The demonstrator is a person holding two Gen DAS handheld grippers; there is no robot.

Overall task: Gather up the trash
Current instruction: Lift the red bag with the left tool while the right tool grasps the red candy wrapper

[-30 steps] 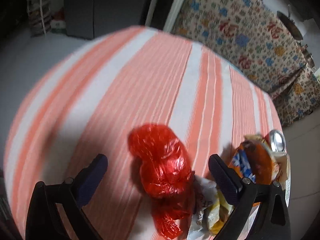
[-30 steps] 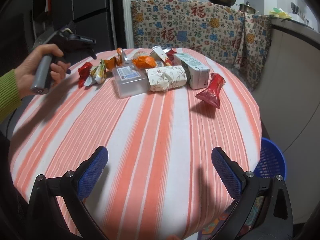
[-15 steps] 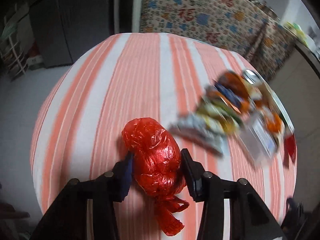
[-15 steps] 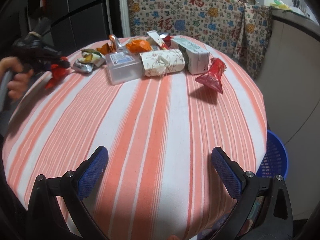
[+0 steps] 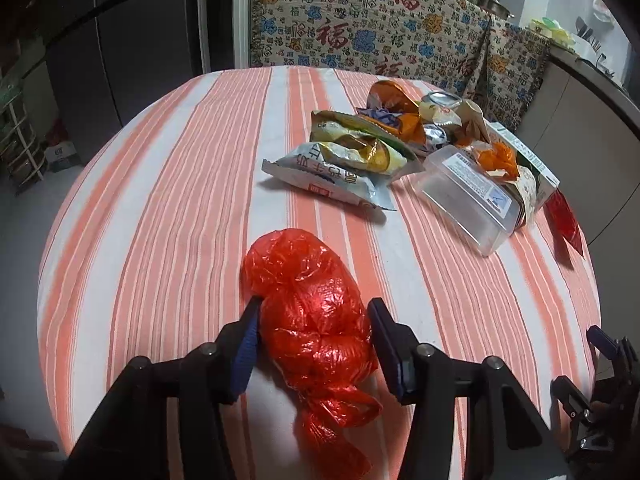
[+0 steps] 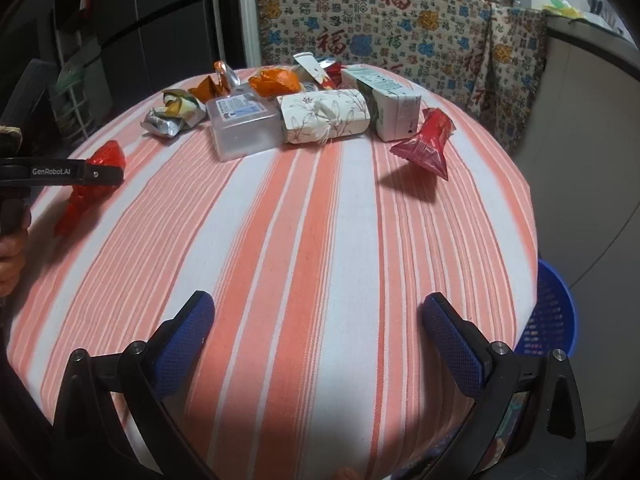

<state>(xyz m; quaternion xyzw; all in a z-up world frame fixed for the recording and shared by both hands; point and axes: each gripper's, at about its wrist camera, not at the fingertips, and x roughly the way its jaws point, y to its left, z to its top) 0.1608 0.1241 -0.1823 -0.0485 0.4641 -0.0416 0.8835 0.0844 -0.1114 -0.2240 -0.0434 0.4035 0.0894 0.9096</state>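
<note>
A crumpled red plastic bag (image 5: 312,312) sits between the blue pads of my left gripper (image 5: 314,314), which press on both of its sides; the jaws are opening slightly. In the right wrist view the bag (image 6: 92,196) hangs from that gripper (image 6: 112,170) just over the table's left edge, its tail drooping. My right gripper (image 6: 320,328) stands open above the near part of the striped round table (image 6: 320,220), nothing between its fingers. More trash lies at the far side: snack wrappers (image 5: 332,176), a clear plastic box (image 6: 244,128), a tissue pack (image 6: 324,120), a carton (image 6: 388,104) and a red pouch (image 6: 428,144).
A blue mesh basket (image 6: 552,312) stands on the floor below the table's right edge. A patterned cloth (image 6: 380,32) covers the counter behind the table, with pans on top. A dark fridge (image 5: 120,40) is at the back left. A hand (image 6: 12,256) holds the left gripper's handle.
My left gripper closed on the red bag and carried it away from the trash pile toward the table's left edge, rolling as it went. The right gripper stayed put.
</note>
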